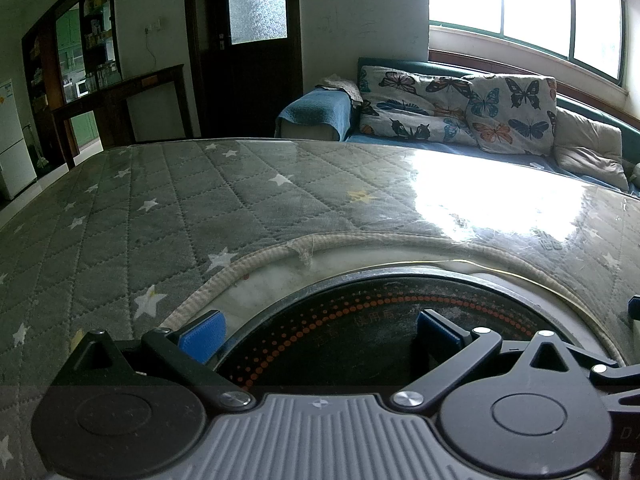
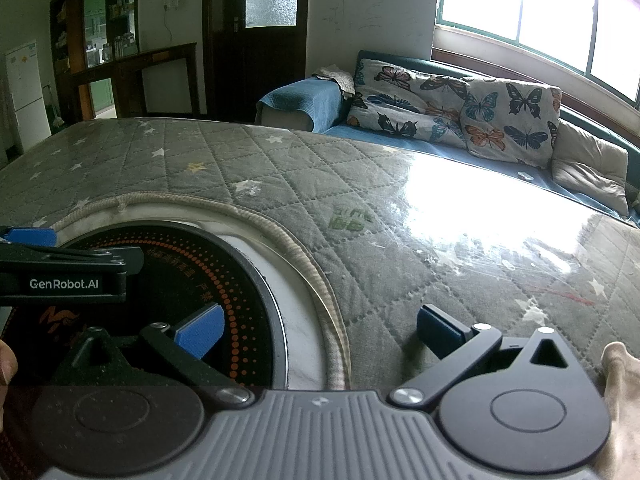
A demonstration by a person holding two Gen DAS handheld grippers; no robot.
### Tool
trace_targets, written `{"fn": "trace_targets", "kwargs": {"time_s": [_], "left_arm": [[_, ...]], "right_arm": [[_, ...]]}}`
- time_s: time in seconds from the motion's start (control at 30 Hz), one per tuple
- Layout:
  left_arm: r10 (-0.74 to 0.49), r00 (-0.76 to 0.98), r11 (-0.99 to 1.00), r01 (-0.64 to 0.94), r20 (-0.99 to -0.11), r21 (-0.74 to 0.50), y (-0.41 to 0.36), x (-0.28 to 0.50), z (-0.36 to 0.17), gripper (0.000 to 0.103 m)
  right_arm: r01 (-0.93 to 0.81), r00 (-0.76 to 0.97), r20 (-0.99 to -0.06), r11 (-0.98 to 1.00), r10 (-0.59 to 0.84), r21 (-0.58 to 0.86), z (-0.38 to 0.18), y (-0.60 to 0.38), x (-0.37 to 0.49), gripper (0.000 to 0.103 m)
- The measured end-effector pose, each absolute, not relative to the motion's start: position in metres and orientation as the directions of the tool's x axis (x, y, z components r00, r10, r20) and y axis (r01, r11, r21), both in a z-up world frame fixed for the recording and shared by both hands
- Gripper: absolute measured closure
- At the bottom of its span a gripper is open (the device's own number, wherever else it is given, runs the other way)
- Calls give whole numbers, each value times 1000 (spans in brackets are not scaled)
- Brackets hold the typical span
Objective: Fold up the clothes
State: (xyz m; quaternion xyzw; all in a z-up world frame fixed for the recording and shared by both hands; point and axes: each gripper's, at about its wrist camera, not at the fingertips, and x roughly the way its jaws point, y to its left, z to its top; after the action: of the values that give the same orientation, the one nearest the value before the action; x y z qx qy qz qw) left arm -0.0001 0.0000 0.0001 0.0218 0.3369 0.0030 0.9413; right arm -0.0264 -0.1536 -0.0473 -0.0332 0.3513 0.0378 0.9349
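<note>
Beyond the fingers, a grey quilted star-print surface (image 1: 168, 200) under clear plastic catches hard glare from the window (image 1: 520, 4). Past it stands a blue-covered sofa (image 1: 316, 112) with butterfly-print cushions (image 1: 460, 108). A dark wooden door (image 1: 248, 40) with a frosted pane, a dark shelving unit (image 1: 92, 52) and a white fridge (image 1: 10, 140) line the white wall

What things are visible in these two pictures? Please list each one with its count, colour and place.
quilted cover: one, grey with stars, over the table
round cooktop: one, black with orange dots, near table edge
butterfly cushions: two, pale, on the sofa
sofa: one, blue cover, under the window
door: one, dark, back wall
fridge: one, white, far left
left hand-held gripper: one, black, blue pads, open
right hand-held gripper: one, same, open
</note>
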Motion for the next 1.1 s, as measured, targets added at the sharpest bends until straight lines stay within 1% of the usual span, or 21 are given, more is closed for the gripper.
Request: {"fn": "trace_targets", "kwargs": {"time_s": [0.53,0.77,0.9,1.1], "left_arm": [[6,772,999,26,-636,40,-1,-3,3,0],[-8,770,998,50,-639,48,-4,-7,5,0],[-14,773,995,72,-634,66,-7,-14,9,0],[-37,775,993,99,-631,63,-9,-28,15,0]], "right_arm": [[-95,751,-658,995,46,-39,-47,-154,-25,0],[-112,758,-648,994,76,-14,-45,-155,-31,0],[-127,770,-635,990,61,-58,-42,-148,-39,0],[-126,776,-628,991,63,-55,-34,-148,-51,0]]}}
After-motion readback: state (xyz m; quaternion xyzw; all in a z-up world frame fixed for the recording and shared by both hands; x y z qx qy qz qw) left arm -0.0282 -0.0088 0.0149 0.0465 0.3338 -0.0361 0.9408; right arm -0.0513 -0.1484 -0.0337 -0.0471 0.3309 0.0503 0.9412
